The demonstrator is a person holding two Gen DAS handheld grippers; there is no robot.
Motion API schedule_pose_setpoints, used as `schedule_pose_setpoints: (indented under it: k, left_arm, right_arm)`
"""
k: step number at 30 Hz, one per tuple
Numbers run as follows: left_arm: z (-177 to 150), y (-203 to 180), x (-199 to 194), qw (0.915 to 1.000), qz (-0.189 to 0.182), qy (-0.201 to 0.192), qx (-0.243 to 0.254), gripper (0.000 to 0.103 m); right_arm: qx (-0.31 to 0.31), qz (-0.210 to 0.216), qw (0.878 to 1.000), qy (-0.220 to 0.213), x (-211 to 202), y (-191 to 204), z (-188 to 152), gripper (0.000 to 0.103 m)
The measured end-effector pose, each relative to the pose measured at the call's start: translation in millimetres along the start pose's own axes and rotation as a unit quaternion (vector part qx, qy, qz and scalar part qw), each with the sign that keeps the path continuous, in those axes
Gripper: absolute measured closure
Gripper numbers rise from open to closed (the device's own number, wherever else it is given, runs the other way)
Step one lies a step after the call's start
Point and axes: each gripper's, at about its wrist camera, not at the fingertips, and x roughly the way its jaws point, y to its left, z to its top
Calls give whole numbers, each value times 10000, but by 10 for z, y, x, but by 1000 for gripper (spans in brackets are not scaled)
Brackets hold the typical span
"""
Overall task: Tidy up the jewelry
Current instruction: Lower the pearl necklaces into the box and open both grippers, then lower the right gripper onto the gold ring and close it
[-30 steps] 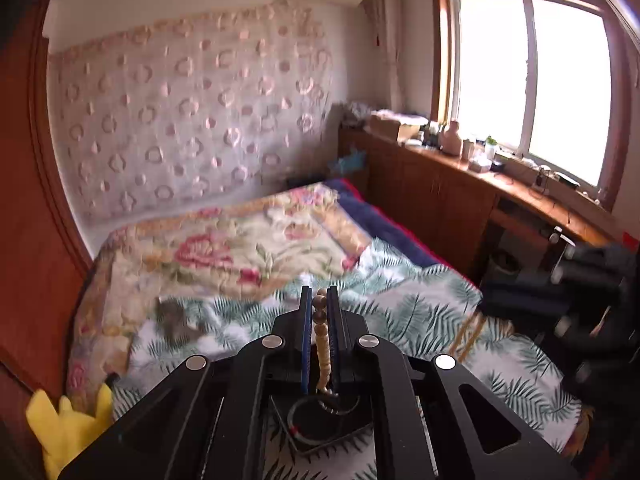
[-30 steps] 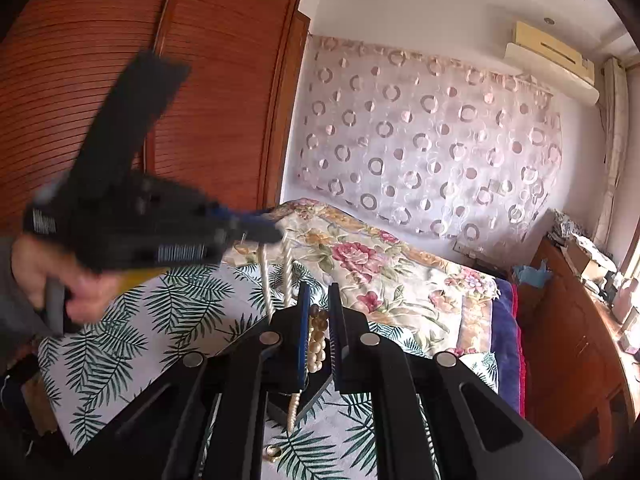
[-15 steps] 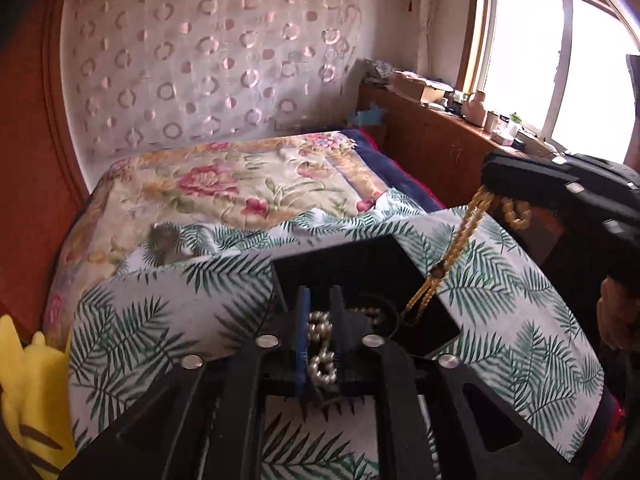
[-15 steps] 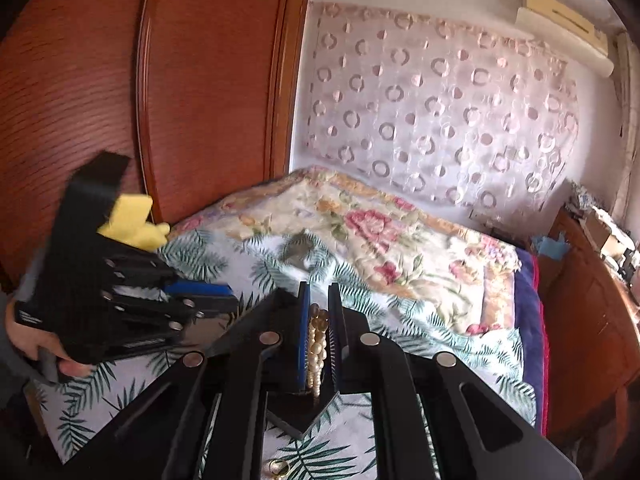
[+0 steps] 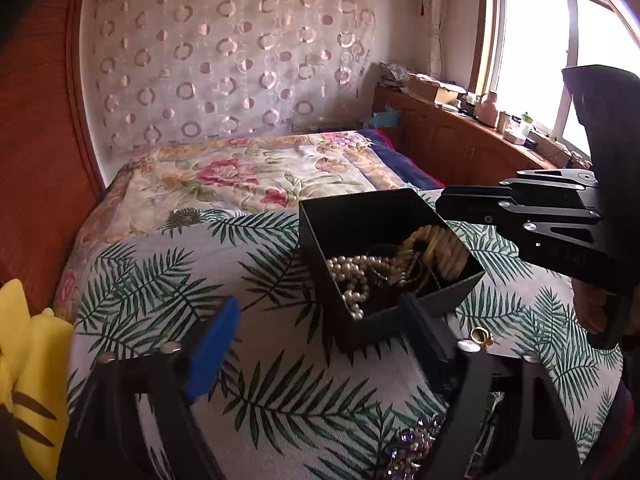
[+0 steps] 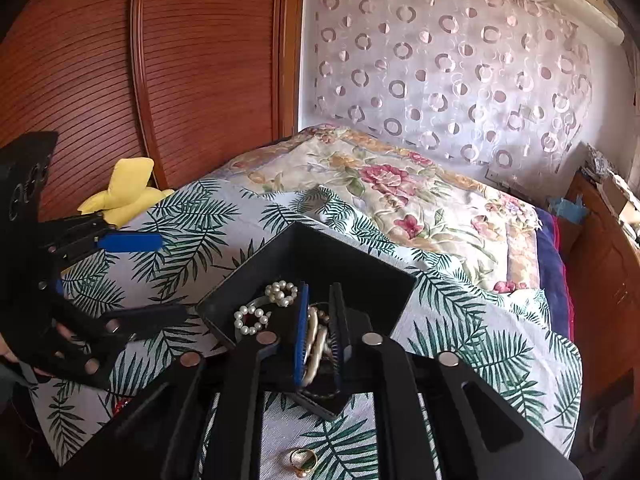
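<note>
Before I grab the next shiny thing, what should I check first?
1. Left gripper open and empty: ok.
2. Right gripper free of the tan beads: cannot tell. The beads show between its fingers, over the black box.
3. Pearls inside the box: ok.
4. Gold ring put away: not ok. It lies on the leafy cloth beside the box.
5. Purple beads put away: not ok. They lie on the cloth, close under the left gripper.
</note>
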Motion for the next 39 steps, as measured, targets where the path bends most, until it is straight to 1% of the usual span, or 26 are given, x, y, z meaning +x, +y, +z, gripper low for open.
schedule_pose_setpoints:
  k: [2, 3, 6, 10, 16, 18, 20, 22, 30, 39]
  left_arm:
    - [-40, -6, -40, 10000, 44, -64, -23, 13]
    - [-66, -18, -72, 9999, 47, -103, -35, 11]
    - [-110, -39, -163, 9998, 66, -192, -50, 7]
    - [-156, -85, -268, 9995, -30, -261, -159, 7]
    - [-260, -150, -424, 9991, -77, -341, -225, 7]
    - [-302, -156, -468, 9990, -116, -347, -259, 7]
    - [-344, -161, -501, 9989, -127, -340, -283, 7]
    - [-394, -162, -534, 9990, -102, -337, -289, 7]
    - [-582, -142, -595, 9990, -187, -196, -358, 7]
    - [-742, -95, -595, 9989, -179, -21, -434, 7]
  right_arm:
    - [54, 2, 10000, -55, -35, -22, -23, 62]
    - [88, 22, 9999, -81, -58, -29, -43, 62]
    - [178, 51, 9997, -150, -169, -61, -126, 62]
    - [256, 170, 9994, -174, -327, -100, -289, 62]
    - [241, 275, 9993, 61, -412, -114, -650, 63]
    - [233, 274, 9991, 247, -365, -111, -817, 68]
    - [239, 228, 9986, 416, -297, -111, -915, 79]
    - [296, 267, 9975, 576, -215, -121, -1002, 82]
    - [207, 449, 9957, 781, -148, -25, -1155, 82]
    - [28, 319, 9948, 967, -53, 18, -1170, 82]
